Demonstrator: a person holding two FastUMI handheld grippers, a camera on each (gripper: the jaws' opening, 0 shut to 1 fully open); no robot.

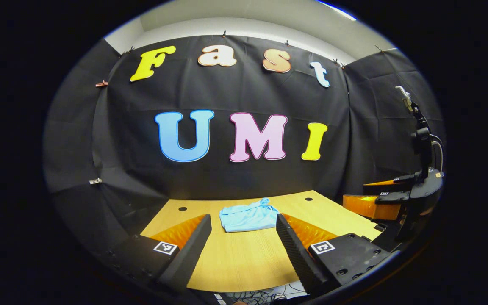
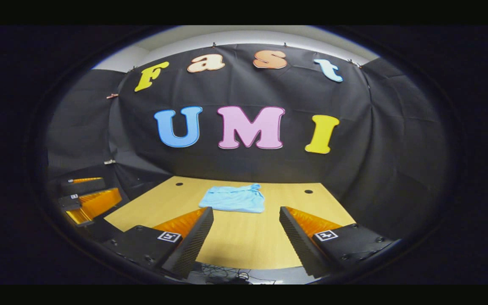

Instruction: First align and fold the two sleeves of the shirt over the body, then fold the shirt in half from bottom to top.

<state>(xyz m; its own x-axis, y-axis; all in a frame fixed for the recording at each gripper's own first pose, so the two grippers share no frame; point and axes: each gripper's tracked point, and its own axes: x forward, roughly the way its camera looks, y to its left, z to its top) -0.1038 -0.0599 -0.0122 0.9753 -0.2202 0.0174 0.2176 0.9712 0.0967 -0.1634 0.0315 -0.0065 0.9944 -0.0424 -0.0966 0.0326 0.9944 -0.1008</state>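
Note:
A light blue shirt (image 1: 248, 217) lies folded into a compact rectangle on the wooden table (image 1: 244, 262), near the far edge; the right gripper view shows the shirt (image 2: 233, 198) the same way, with a bunched bit at its far right corner. My left gripper (image 1: 244, 226) is held back from the shirt, above the near part of the table, open with nothing between its fingers. My right gripper (image 2: 246, 220) is also open and empty, short of the shirt. The right gripper (image 1: 386, 199) appears at the right in the left gripper view, the left gripper (image 2: 85, 199) at the left in the right gripper view.
Two small round holes (image 1: 182, 209) (image 1: 308, 198) sit near the table's far corners. Black cloth walls close the booth behind and at both sides. Cables (image 2: 227, 273) lie on the floor below the table's near edge. A stand with a cable (image 1: 422, 140) rises at the right.

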